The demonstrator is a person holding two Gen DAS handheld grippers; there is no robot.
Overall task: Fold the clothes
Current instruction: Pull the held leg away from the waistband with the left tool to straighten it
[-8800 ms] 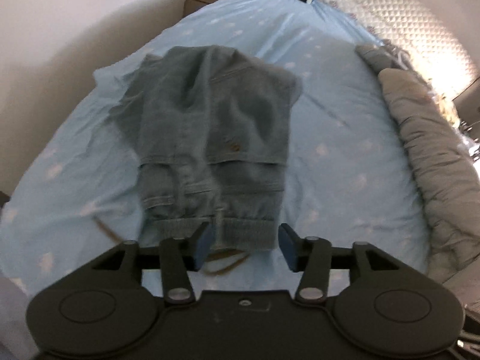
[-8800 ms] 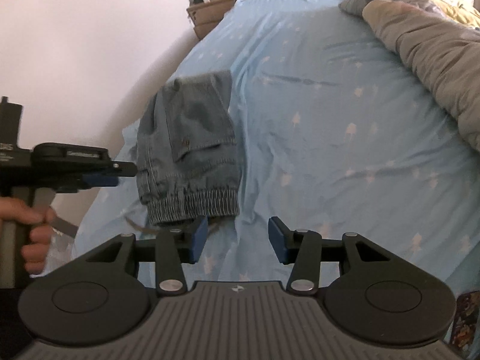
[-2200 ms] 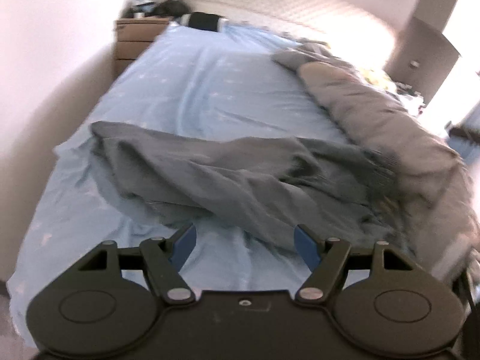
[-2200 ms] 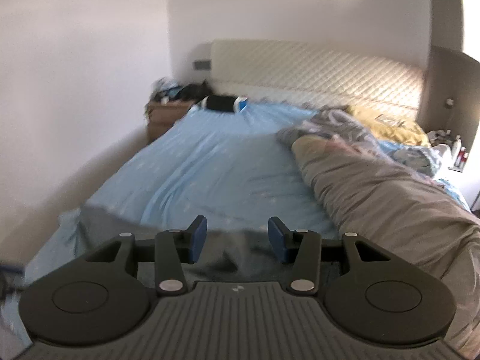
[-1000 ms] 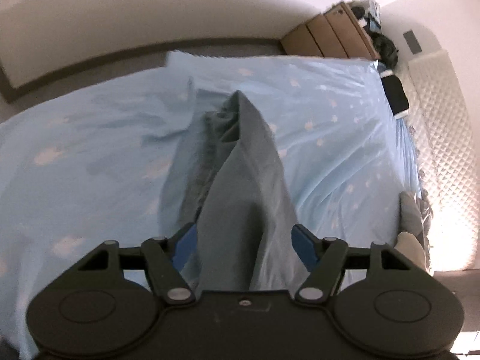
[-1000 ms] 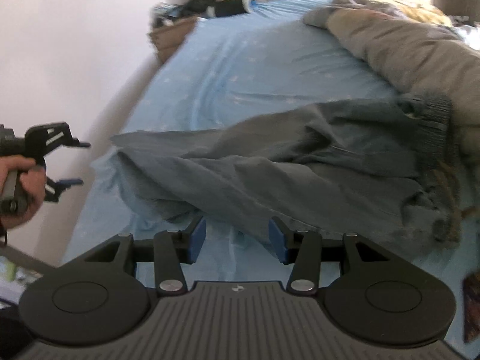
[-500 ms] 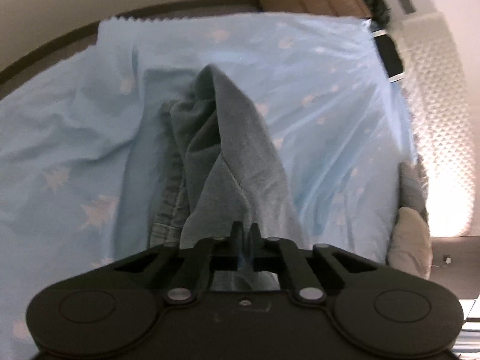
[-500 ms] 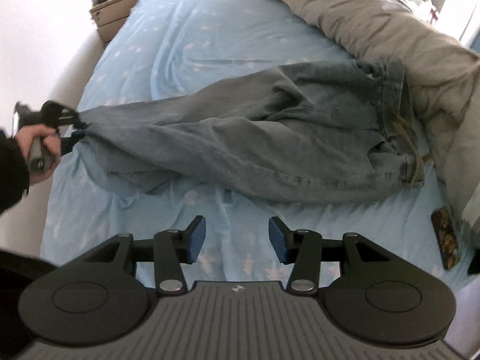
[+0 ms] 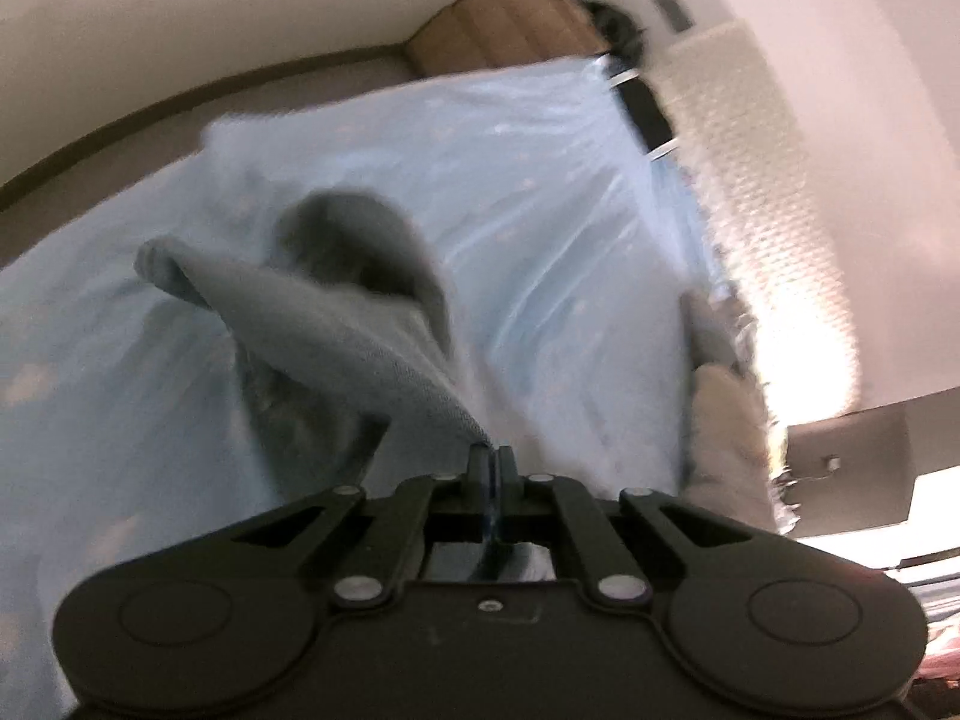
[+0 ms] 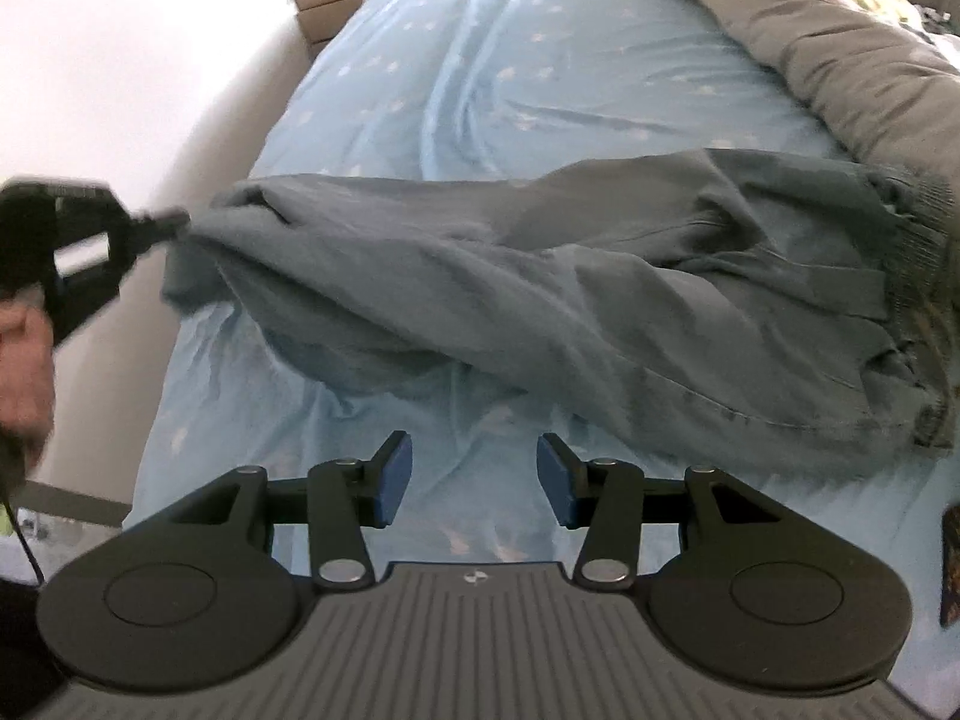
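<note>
While clamped, left hand-held gripper grips trousers.

Your grey-blue trousers stretch sideways beyond your right jaws, untouched; the leg end is pinched between your left jaws, lifted.

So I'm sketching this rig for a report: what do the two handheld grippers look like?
Both are black plastic with two round discs at the base and linkage arms on silver pivot pins. The right gripper has blue-padded jaws and a ribbed grey body with a small logo. The left gripper has a smooth black body; in the right wrist view a thin dark cable hangs below the hand holding it.
</note>
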